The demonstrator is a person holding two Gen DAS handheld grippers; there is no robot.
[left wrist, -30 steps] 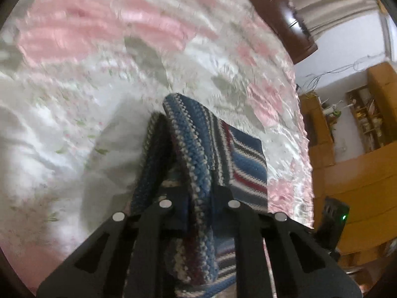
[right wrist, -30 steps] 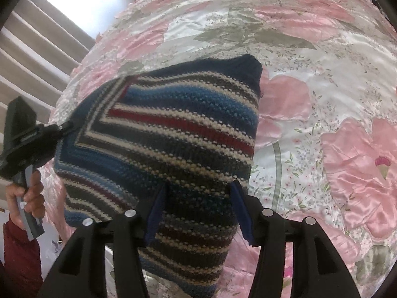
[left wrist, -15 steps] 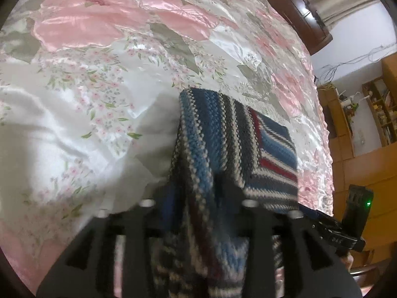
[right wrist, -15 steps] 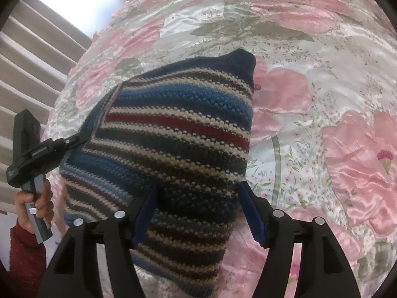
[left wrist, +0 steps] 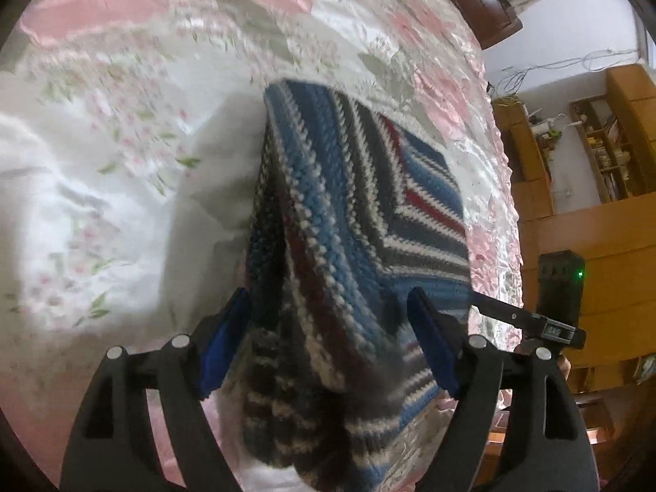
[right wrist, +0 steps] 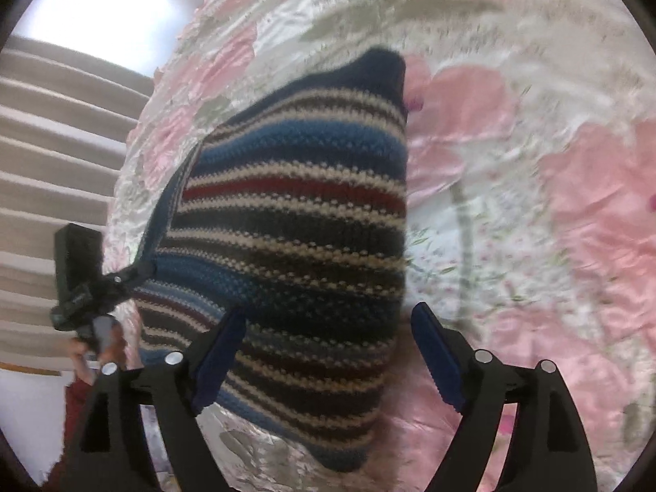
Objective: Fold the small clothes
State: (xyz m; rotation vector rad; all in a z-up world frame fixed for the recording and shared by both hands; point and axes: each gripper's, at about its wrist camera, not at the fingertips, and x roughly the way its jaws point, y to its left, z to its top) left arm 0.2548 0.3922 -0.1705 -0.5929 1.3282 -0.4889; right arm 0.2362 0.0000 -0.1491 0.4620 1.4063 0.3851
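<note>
Release step, by the look of it: the striped knit garment (left wrist: pixel 352 221) lies doubled over on the floral satin bedspread (left wrist: pixel 123 164), one folded edge raised toward the left camera. Left gripper (left wrist: pixel 328 344) has its blue-padded fingers spread wide, one each side of the near end of the knit; whether the pads touch the wool I can't tell through the motion blur. Right gripper (right wrist: pixel 328 352) is likewise spread, its left finger (right wrist: pixel 217 361) overlapping the knit's near edge, its right finger out over bare bedspread; neither grips anything. In the right view the left gripper's tip sits at the garment's left corner. Judgement: a fold has just been laid; next move calls for backing both grippers off without dragging the top layer, then re-gripping an edge if another fold is wanted. Count: one garment, two grippers, one bedspread; a wooden shelving unit (left wrist: pixel 594 143) stands beyond the bed.
</note>
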